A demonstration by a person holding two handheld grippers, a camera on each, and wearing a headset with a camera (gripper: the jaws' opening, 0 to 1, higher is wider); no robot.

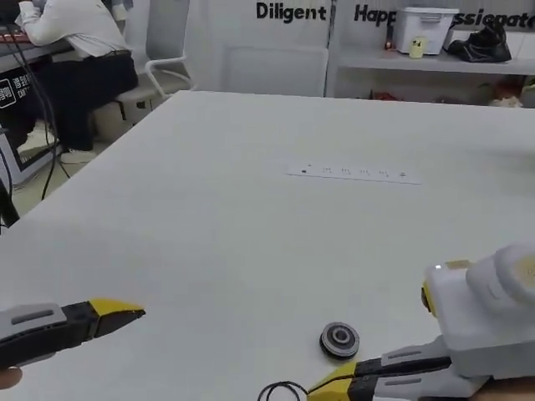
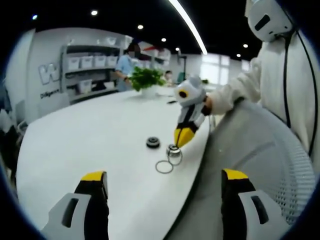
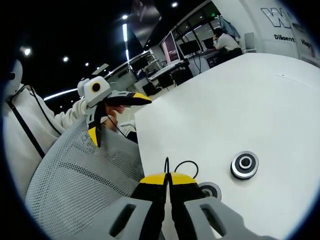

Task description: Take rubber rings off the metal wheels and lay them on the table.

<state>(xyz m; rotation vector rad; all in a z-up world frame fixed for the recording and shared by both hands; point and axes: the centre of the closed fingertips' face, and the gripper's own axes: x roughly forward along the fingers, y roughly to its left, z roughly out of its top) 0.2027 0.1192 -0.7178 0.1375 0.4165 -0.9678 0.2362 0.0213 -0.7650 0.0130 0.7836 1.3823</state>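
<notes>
The white bench (image 1: 251, 234) carries everything, and two tools are held over its near edge.

The left tool (image 2: 164, 176) is held wide open. Its two yellow-tipped jaws stand far apart in the left gripper view, and nothing is gripped or touched by them. The bench edge and a grey mesh chair back (image 2: 260, 150) are seen through the gap.

The right tool (image 3: 168, 179) is closed, with its yellow tips pressed together along a narrow seam. A thin black strand is seen rising from that seam in the right gripper view. Whether it is a ring pinched between the tips cannot be told. In the left gripper view this tool is pointed tip-down at the bench, just above one of the wheels.

Two metal wheels are counted, and both lie flat on the bench. The nearer wheel (image 3: 210, 190) sits just beside the right tool's tips, on their right side, and is partly hidden behind the jaw. The farther wheel (image 3: 245, 165) lies ahead and further to the right of those tips, apart from the first. A dark band is seen around its rim.

One loose rubber ring (image 2: 164, 167) is counted. It lies flat on the bench as a thin black loop, just ahead of the right tool's tips, close to the nearer wheel and near the bench edge. It lies well ahead of the open left tool, between its two jaws as seen from that tool.
</notes>
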